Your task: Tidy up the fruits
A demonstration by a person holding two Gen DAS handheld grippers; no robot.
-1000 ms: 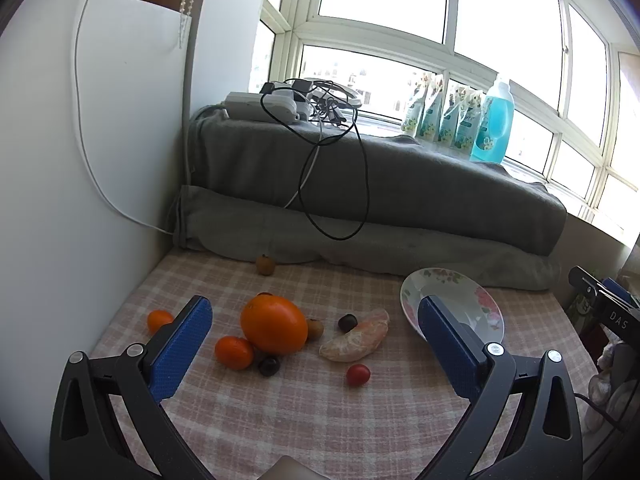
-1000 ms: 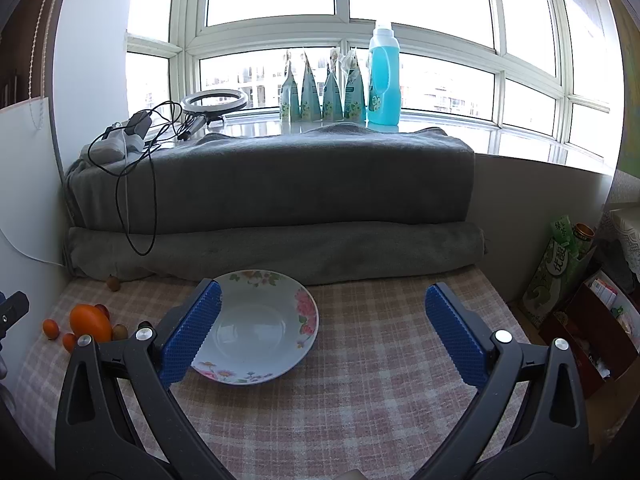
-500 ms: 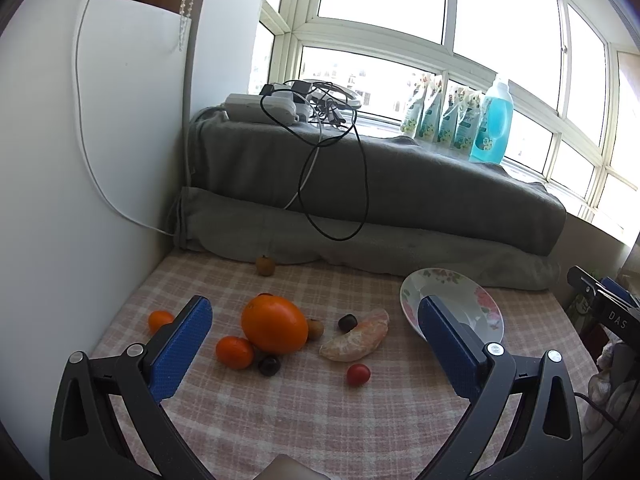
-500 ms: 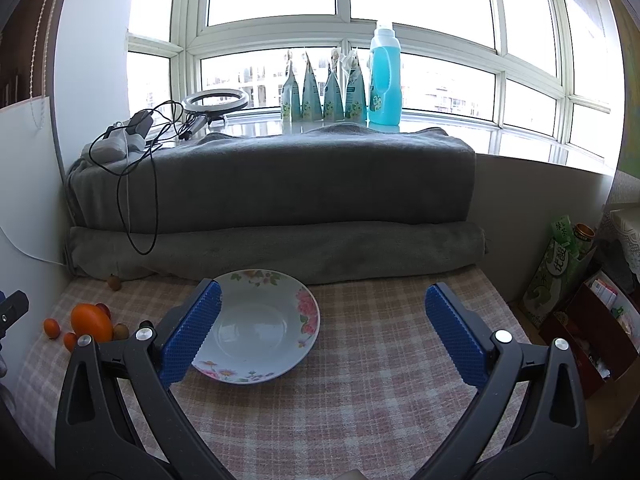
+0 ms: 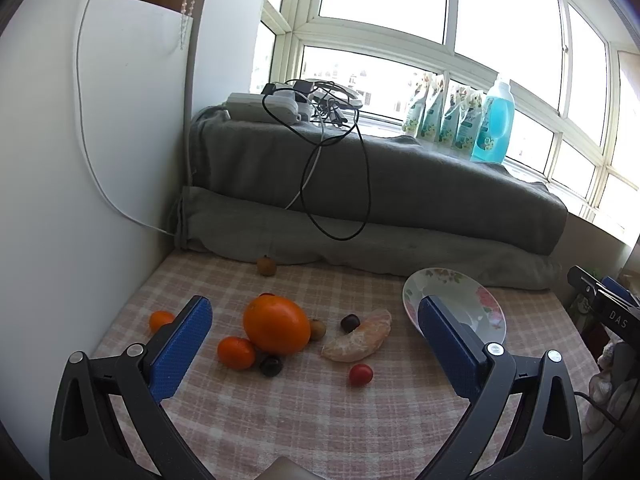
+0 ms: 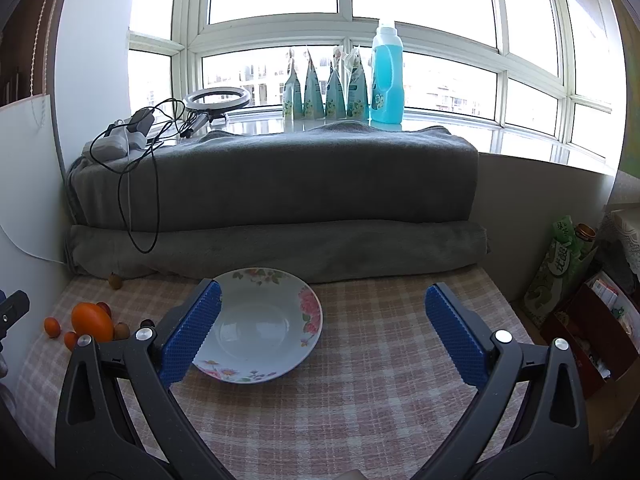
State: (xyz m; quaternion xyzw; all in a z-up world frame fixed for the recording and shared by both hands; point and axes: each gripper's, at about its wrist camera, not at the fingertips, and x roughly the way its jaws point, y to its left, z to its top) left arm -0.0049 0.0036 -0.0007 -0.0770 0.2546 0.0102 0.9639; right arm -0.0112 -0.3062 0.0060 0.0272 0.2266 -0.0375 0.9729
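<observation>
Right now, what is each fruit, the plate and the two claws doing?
Left claw: open, holding nothing.
Right claw: open, holding nothing.
Flowered plate: empty, upright on the checked cloth.
Big orange: whole, unpeeled, on the cloth.
Peeled citrus piece: skinless, lying on the cloth.
Cherry tomato: loose on the cloth.
Small tangerine: whole, beside the big orange.

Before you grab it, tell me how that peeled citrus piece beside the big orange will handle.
The peeled citrus piece has no rind, so it probably squashes or tears under a firm pinch. Its curved, flat-lying shape suggests it will not roll, unlike the big orange. The bare segments may split apart when lifted, so the open left gripper should close gently.
</observation>
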